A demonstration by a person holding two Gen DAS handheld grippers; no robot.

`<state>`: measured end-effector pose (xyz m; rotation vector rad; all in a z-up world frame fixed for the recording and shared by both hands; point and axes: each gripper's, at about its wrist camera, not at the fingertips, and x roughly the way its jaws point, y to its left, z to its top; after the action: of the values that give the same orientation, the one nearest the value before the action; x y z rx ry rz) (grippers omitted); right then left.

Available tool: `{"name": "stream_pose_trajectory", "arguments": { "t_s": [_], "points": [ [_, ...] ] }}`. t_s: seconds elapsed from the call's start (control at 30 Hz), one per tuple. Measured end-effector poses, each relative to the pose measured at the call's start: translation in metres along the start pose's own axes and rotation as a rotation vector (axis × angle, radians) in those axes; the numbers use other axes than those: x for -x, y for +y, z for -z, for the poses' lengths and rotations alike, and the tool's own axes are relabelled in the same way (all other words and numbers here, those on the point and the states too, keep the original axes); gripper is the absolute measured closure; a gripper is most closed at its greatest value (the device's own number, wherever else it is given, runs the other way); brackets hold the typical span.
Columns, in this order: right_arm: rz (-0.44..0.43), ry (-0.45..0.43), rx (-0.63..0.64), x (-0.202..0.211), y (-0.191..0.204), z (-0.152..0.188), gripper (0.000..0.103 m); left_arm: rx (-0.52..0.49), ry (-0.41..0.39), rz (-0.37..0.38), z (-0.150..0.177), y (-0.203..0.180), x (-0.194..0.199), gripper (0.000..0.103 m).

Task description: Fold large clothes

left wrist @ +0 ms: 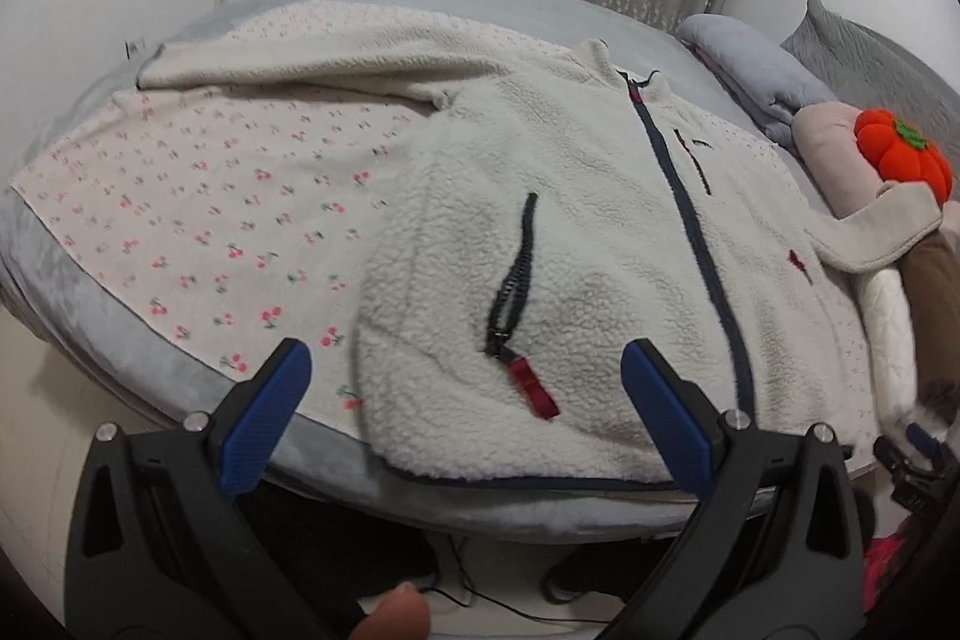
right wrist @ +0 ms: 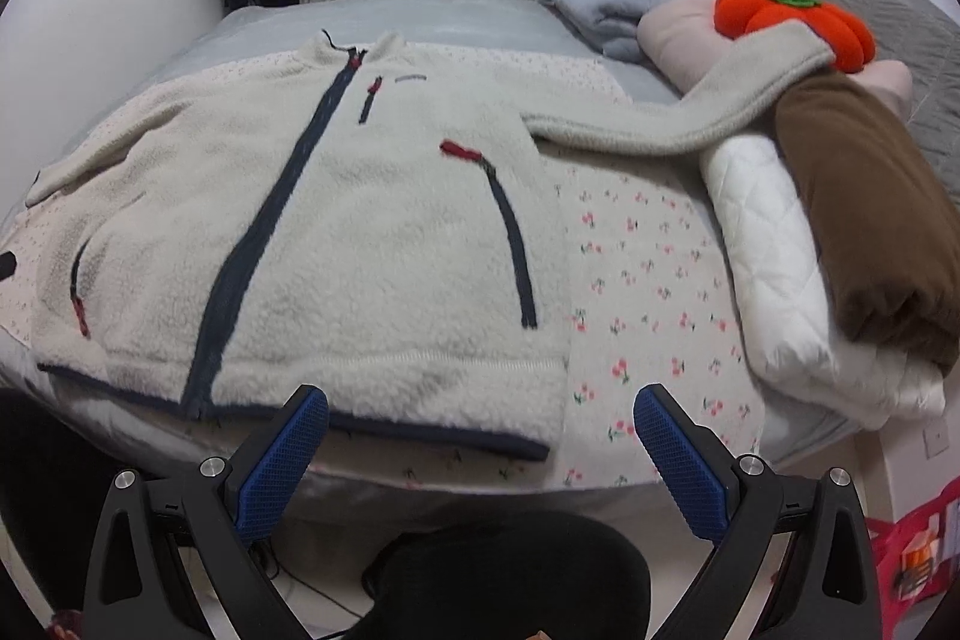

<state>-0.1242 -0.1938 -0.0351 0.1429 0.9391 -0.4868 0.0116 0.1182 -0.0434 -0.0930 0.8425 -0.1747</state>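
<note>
cream fleece zip-up jacket (right wrist: pixel 336 244) is lying flat, unfolded, sleeves out on the grey bed (left wrist: pixel 72 304); left tongs (left wrist: pixel 474 412) and right tongs (right wrist: pixel 480 451) are hovering released, so folding is not yet starting.

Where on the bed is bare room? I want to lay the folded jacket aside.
Free: cherry-print sheet left of the jacket, below its spread sleeve; a narrower strip between jacket and bedding stack. Crowded: the right side, with the stack, pillows and pumpkin toy.
</note>
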Motion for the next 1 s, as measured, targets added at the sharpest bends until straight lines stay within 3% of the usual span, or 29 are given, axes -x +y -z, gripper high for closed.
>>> {"name": "stream_pose_trajectory", "arguments": {
  "t_s": [0.1,0.3,0.53,0.7,0.83,0.93,1.0],
  "points": [
    [0.003,0.040,0.005,-0.008,-0.001,0.009,0.000,-0.036,-0.024,-0.042,0.010,0.005,0.004,0.000],
    [0.010,0.112,-0.007,-0.028,-0.002,0.020,0.000,-0.069,0.004,-0.141,0.030,0.022,-0.003,0.000],
    [0.079,0.186,-0.026,-0.059,-0.008,0.028,0.000,-0.106,0.099,-0.176,0.058,0.044,-0.026,0.000],
    [0.059,0.180,-0.095,-0.067,-0.018,0.025,0.000,-0.096,0.169,-0.198,0.073,0.055,-0.048,0.008],
    [0.061,0.164,-0.098,-0.067,-0.019,0.019,0.000,-0.112,0.159,-0.202,0.078,0.050,-0.063,0.011],
    [0.072,0.151,-0.090,-0.067,-0.018,0.014,0.000,-0.080,0.083,-0.168,0.078,0.049,-0.059,0.017],
    [0.071,0.134,-0.092,-0.067,-0.020,0.007,0.000,-0.064,0.025,-0.146,0.071,0.049,-0.054,0.027]
  ]
}}
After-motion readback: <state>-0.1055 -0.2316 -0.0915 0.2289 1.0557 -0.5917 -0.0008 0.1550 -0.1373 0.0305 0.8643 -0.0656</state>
